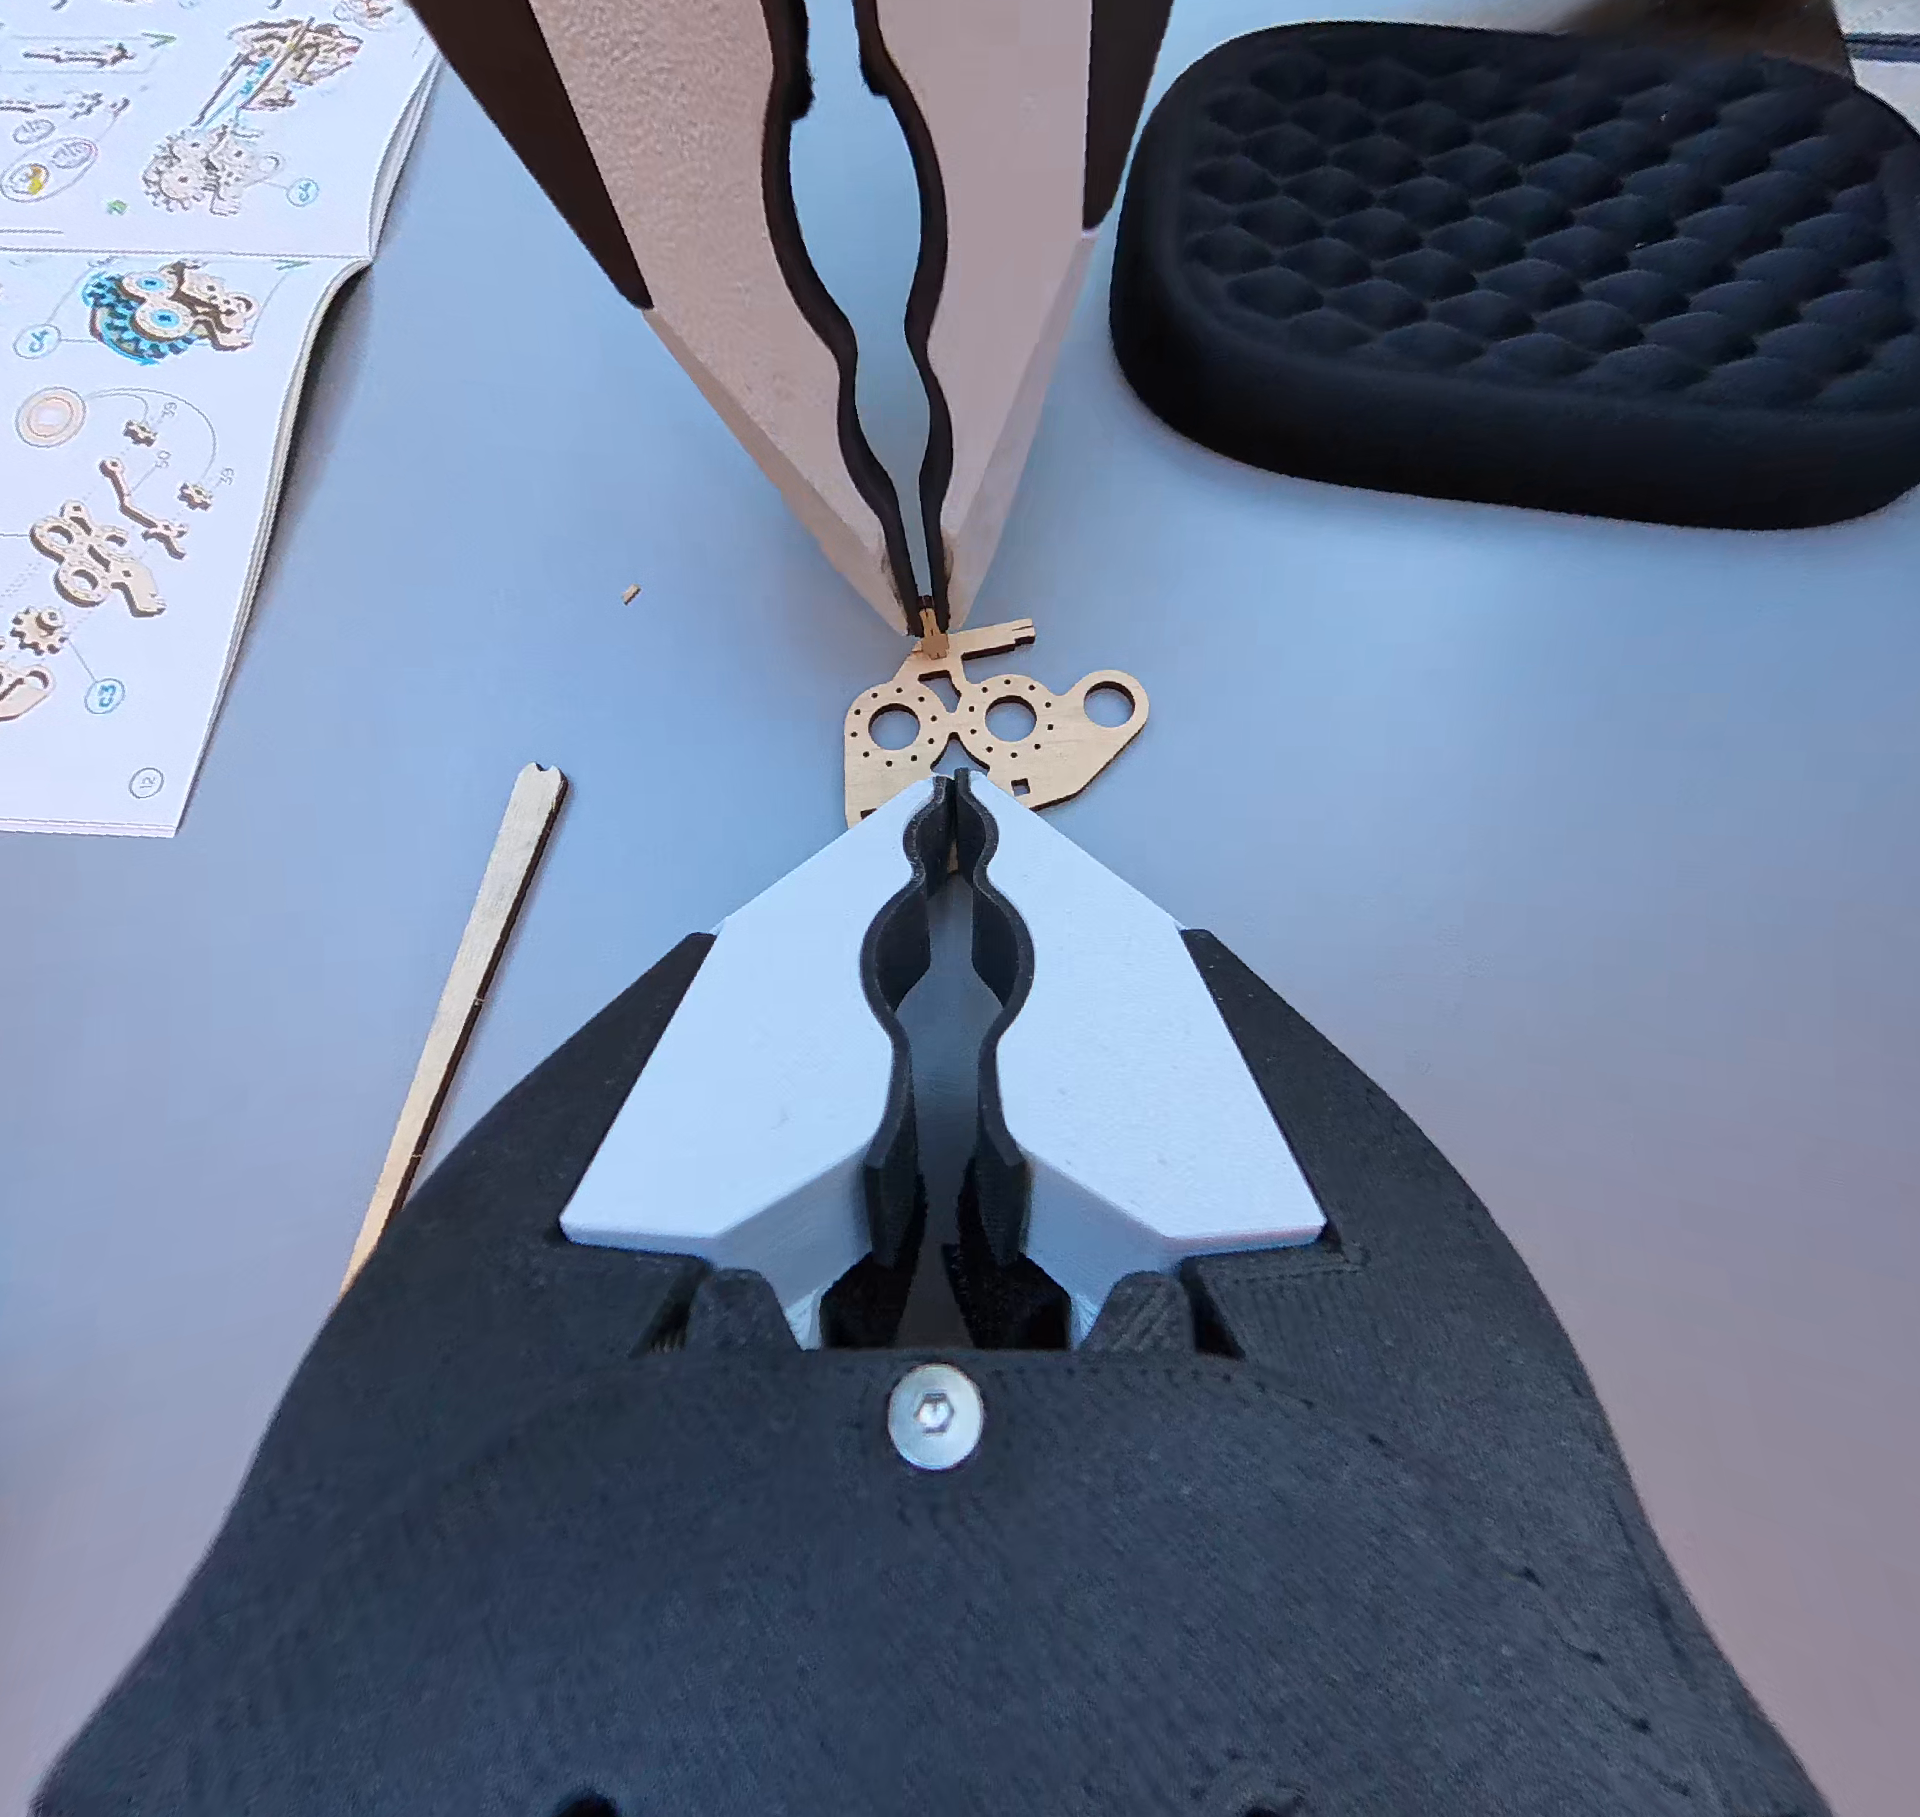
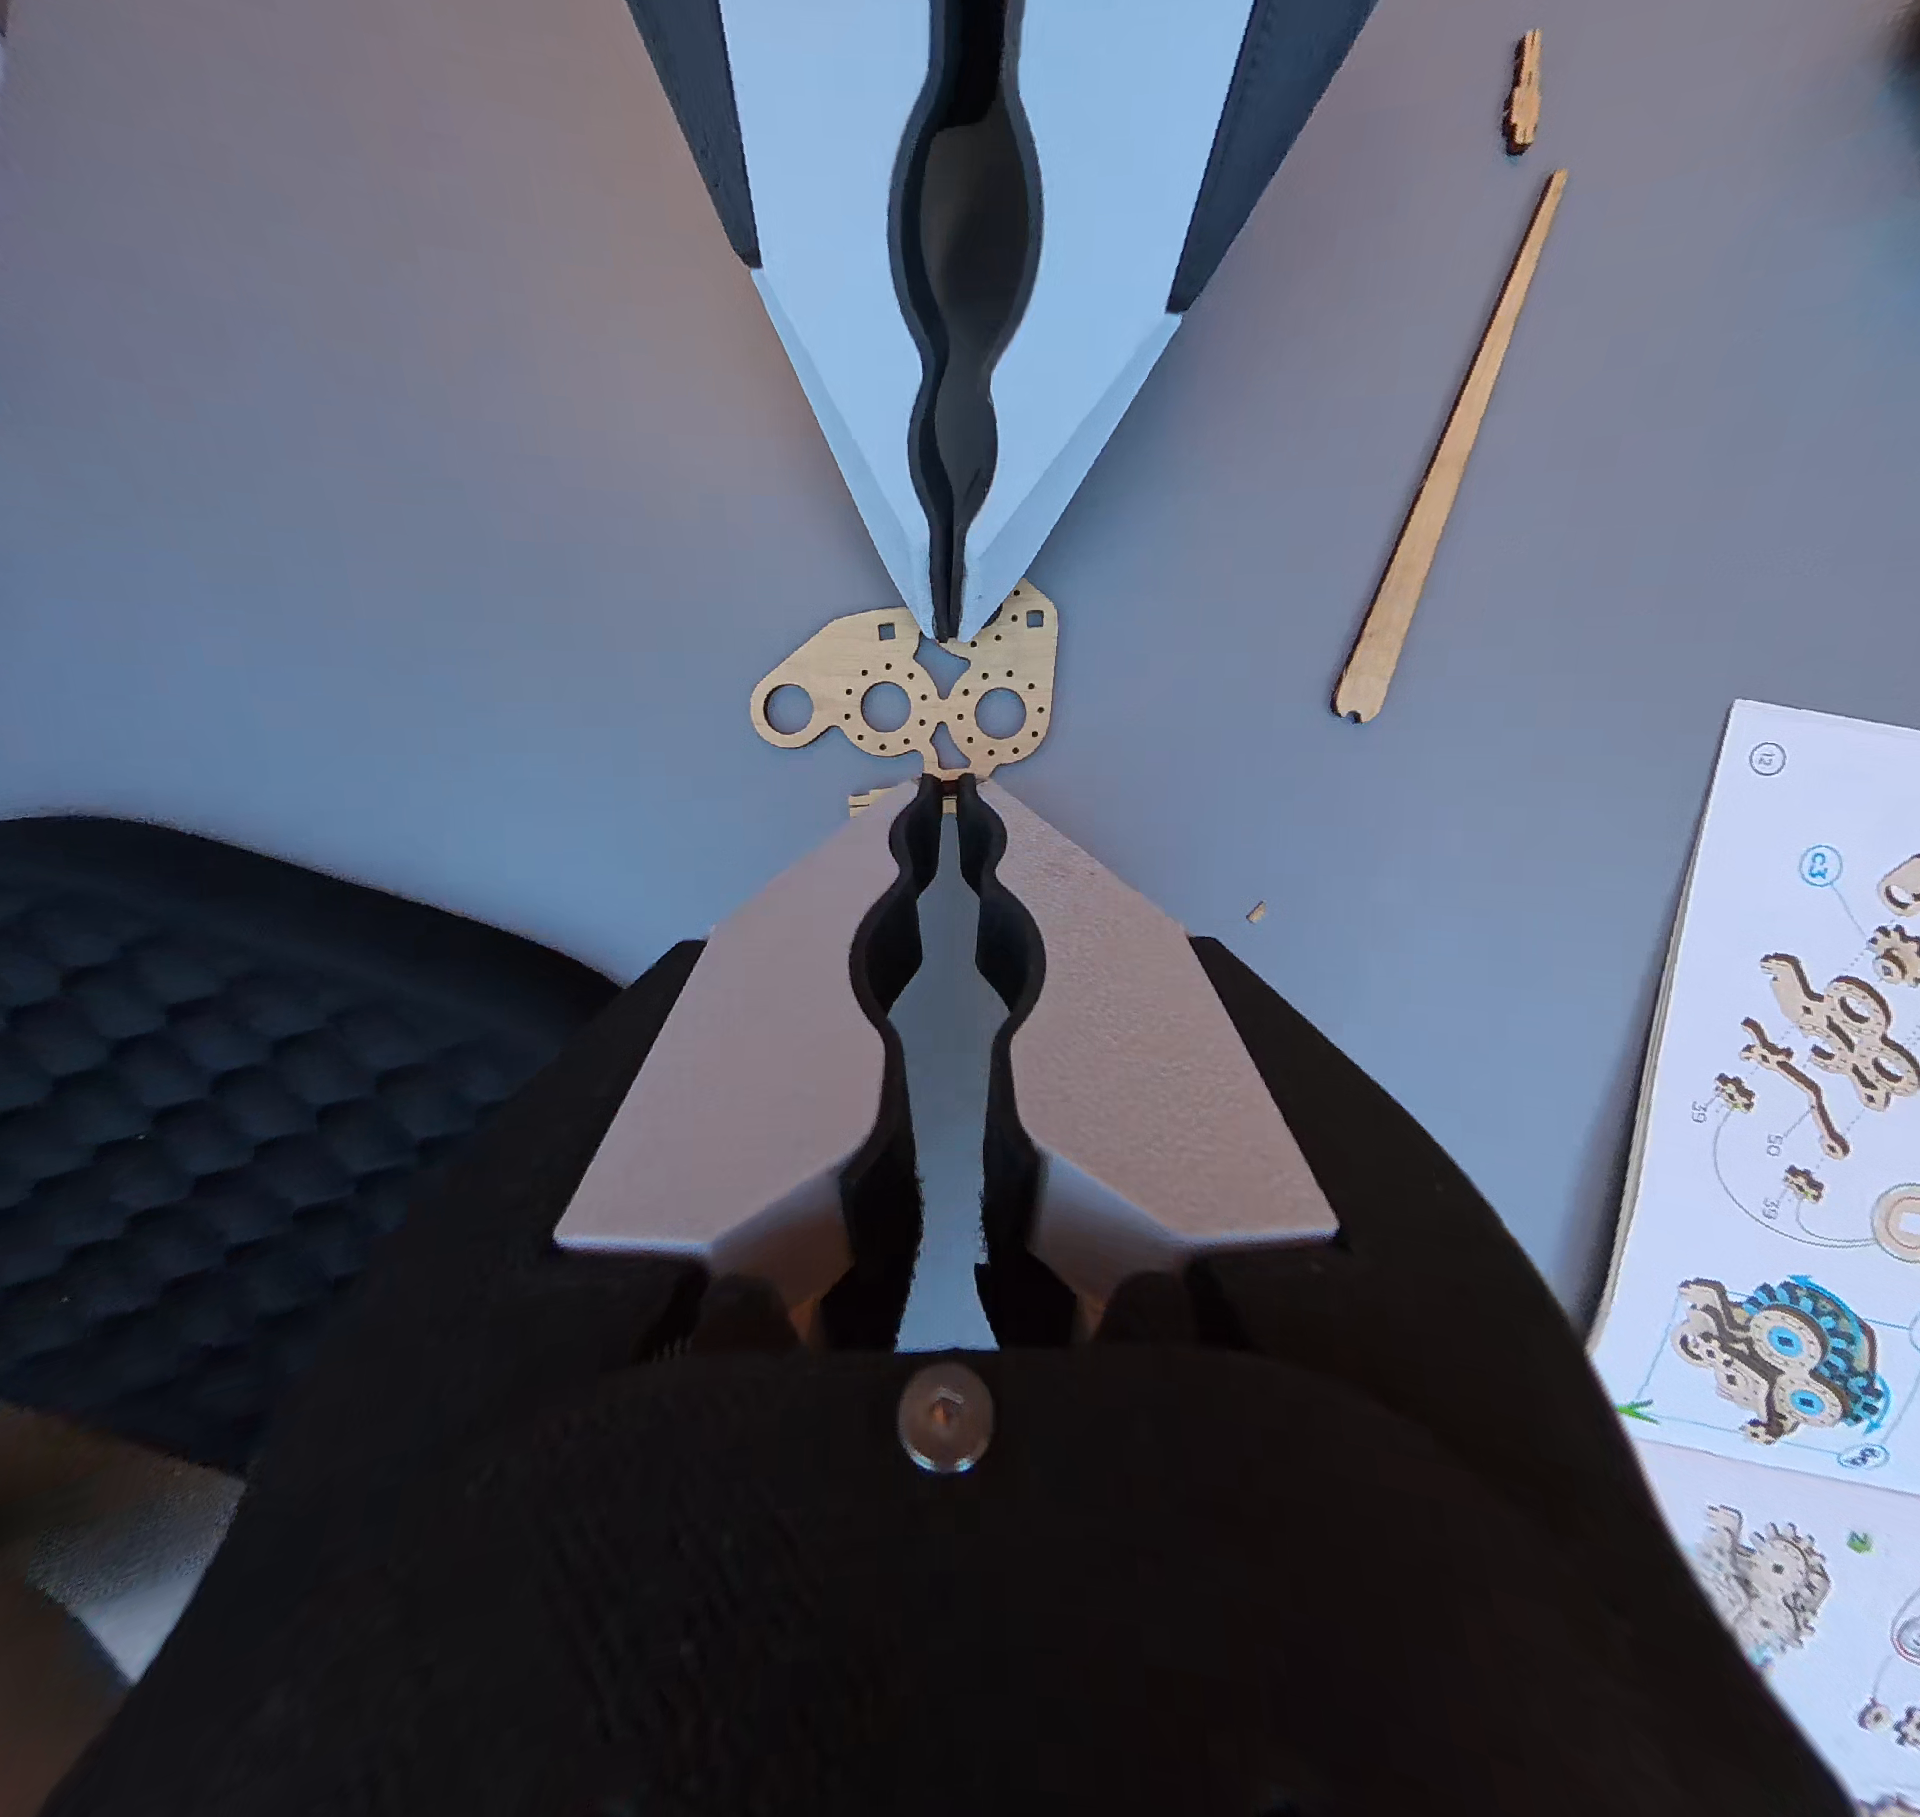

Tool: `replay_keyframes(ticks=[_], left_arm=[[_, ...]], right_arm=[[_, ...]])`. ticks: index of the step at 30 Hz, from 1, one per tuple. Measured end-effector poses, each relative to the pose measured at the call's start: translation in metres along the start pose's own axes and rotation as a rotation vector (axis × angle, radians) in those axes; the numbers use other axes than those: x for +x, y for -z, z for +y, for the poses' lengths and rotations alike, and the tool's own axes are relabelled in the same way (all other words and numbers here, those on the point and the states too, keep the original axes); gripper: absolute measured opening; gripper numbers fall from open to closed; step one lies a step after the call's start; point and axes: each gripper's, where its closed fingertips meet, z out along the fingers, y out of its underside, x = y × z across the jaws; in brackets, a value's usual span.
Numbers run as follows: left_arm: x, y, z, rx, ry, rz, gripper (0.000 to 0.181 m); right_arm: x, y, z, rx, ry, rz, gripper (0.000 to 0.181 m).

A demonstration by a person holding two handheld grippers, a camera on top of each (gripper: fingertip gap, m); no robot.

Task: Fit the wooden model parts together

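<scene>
A flat wooden plate (image 1: 1060, 754) with three round holes lies on the grey table; it also shows in the right wrist view (image 2: 831, 668). My left gripper (image 1: 956, 782), with white fingers, is shut, and its tips rest on the plate's near edge; in the right wrist view (image 2: 948, 624) it comes in from the top. My right gripper (image 2: 943, 785), with pinkish fingers, is shut on a small wooden part (image 1: 935, 641) at the plate's opposite edge; in the left wrist view (image 1: 932, 614) it comes in from the top. A thin key-shaped wooden piece (image 1: 992, 636) sticks out beside those tips.
A long wooden stick (image 1: 468, 1019) (image 2: 1455, 448) lies beside an open instruction booklet (image 1: 156, 365) (image 2: 1787, 1144). A black honeycomb pad (image 1: 1507, 261) (image 2: 208, 1092) lies on the other side. A small loose wooden part (image 2: 1524, 89) and a tiny chip (image 1: 630, 594) lie on the table. The tips of both grippers are at nearly the same place.
</scene>
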Motion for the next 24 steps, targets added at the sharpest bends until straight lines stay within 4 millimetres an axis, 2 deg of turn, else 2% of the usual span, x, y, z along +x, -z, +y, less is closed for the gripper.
replay_keyframes(ticks=[4, 19, 24], left_arm=[[-0.0001, 0.0001, 0.0001, 0.000, 0.005, 0.000, 0.000], [-0.0001, 0.0001, 0.0002, -0.001, 0.007, -0.011, 0.000], [0.0000, 0.0000, 0.0002, -0.001, 0.011, -0.010, 0.000]], right_arm=[[0.0000, -0.0003, 0.0008, -0.068, 0.019, 0.007, 0.002], [-0.0006, -0.0001, 0.0018, 0.013, 0.001, 0.023, 0.002], [-0.0011, -0.0003, 0.0022, -0.015, 0.016, 0.038, 0.002]])
